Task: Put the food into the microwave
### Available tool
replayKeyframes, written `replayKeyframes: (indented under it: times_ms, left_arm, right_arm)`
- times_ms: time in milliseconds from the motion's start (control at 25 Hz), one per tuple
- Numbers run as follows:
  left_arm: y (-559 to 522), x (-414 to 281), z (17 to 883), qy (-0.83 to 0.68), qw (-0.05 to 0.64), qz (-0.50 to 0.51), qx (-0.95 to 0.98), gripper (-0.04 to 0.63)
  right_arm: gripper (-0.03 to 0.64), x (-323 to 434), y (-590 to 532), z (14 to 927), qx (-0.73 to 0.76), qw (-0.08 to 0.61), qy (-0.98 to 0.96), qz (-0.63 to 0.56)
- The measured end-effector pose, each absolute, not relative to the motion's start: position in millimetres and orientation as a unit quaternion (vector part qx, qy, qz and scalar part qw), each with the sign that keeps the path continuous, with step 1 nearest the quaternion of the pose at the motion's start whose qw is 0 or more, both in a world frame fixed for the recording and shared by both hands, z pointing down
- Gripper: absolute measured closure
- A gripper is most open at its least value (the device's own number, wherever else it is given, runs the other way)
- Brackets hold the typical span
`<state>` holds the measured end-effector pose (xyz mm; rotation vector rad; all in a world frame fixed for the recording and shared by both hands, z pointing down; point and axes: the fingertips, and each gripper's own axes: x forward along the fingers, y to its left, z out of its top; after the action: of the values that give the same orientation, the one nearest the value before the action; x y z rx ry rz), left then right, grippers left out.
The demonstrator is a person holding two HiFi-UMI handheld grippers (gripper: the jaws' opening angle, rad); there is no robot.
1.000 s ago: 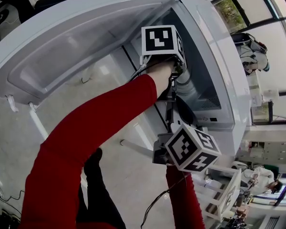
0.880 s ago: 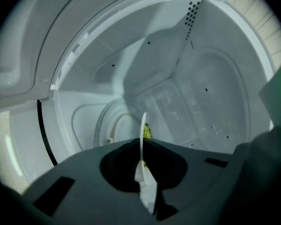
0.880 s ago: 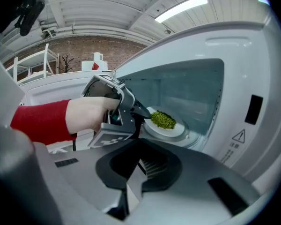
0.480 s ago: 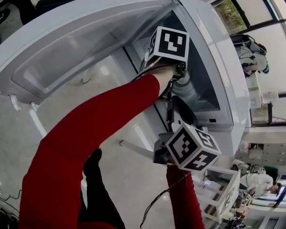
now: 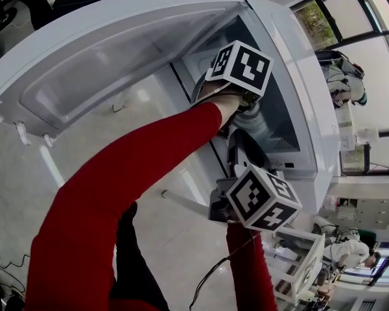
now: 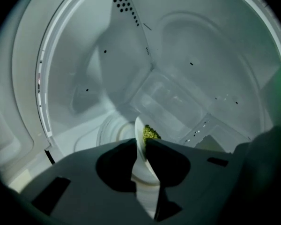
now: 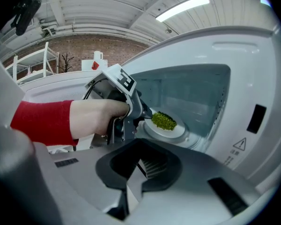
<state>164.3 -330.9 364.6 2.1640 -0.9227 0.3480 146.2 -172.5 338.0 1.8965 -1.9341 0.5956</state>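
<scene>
Food (image 6: 151, 132) peeks past plate (image 6: 141, 170) between left hand-held gripper's (image 6: 141, 142) opening jaws.

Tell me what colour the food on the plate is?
Green crumbly food; clearest in the right gripper view.

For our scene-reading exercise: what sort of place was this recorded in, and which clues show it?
Probably a lab or workshop, not a home kitchen: a bare brick wall, a ceiling strip light, white shelving, and large windows beyond the white microwave.
</scene>
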Motion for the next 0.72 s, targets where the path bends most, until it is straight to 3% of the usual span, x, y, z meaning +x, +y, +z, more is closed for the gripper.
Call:
replayKeyframes:
  times_ms: [720]
  left_arm:
    - [-335.3,162.3,359.9,-0.381,0.276,0.169,0.866,0.511]
  right_arm:
    - [0.603,144.8,-173.1,336.5,0.668,0.182,-0.69,0.21]
